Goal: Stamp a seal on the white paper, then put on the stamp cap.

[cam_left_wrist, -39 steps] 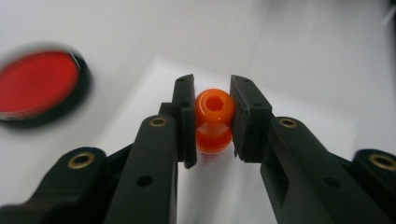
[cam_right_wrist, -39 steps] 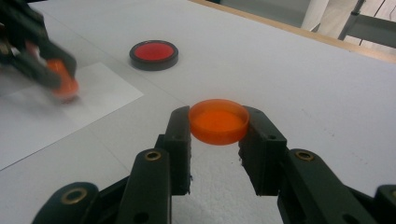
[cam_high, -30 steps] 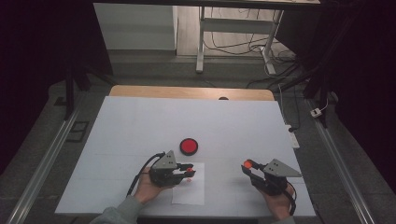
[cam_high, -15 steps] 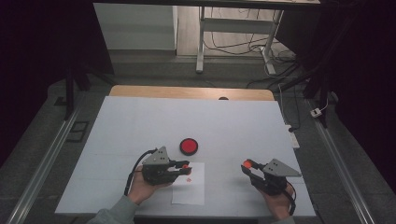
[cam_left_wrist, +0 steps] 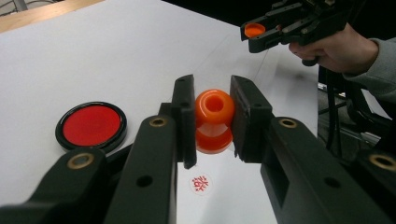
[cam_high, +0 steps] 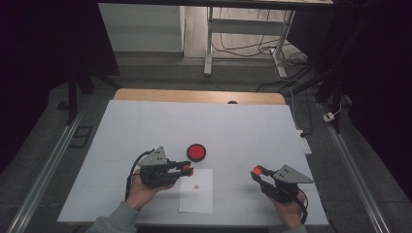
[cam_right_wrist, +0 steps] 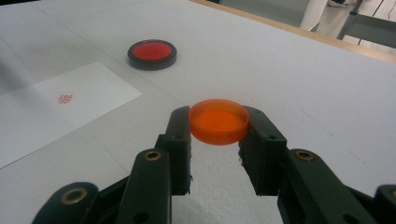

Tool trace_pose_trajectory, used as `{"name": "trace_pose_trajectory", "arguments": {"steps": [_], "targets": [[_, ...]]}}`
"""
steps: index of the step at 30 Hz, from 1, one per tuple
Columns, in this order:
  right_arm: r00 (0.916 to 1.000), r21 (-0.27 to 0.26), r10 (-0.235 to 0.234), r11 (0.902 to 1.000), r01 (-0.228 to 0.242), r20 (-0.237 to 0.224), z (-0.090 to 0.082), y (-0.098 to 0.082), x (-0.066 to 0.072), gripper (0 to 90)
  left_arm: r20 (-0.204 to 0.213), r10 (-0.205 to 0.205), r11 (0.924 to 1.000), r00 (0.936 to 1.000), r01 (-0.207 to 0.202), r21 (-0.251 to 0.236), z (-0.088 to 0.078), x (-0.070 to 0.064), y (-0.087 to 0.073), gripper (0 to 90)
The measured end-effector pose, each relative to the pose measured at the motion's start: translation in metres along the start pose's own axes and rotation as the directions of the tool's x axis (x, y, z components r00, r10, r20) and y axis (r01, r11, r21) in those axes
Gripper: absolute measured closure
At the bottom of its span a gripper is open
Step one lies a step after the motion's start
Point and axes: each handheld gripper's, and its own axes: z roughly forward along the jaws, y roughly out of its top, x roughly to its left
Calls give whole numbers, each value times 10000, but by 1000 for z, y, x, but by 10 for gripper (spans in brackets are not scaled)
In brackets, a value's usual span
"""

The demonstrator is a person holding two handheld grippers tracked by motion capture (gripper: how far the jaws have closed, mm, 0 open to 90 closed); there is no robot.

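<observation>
The white tabletop (cam_high: 145, 126) is carrying a paper sheet (cam_high: 198, 194), lying just beside the left tongs (cam_high: 187, 168) and bearing a small red mark (cam_left_wrist: 201, 183). A black-rimmed red ink pad (cam_high: 196, 152) is sitting just beyond them. The left tongs are clamping an orange stamp (cam_left_wrist: 214, 120); the right tongs (cam_high: 257, 173) are pinching its orange cap (cam_right_wrist: 218, 120).

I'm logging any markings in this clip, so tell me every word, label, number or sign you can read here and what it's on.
Red stamped mark on the white sheet of paper: a sign or character, too small and blurred to read.
Red ink pad, orange stamp in the left gripper, orange cap in the right gripper: no text can be seen.
Nothing else carries lettering.
</observation>
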Motion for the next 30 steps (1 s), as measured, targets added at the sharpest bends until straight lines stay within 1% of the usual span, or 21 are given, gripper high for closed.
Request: {"name": "trace_pose_trajectory", "arguments": {"steps": [20,30], "targets": [[10000,-61,-2,10000,2,-14,0,1,0,645,46,-139,9999,9999,139,-17,-2,2,1,729],[9997,15,-106,9999,107,-235,6,3,6,645,88,-118,9999,9999,118,33,0,1,1,729]]}}
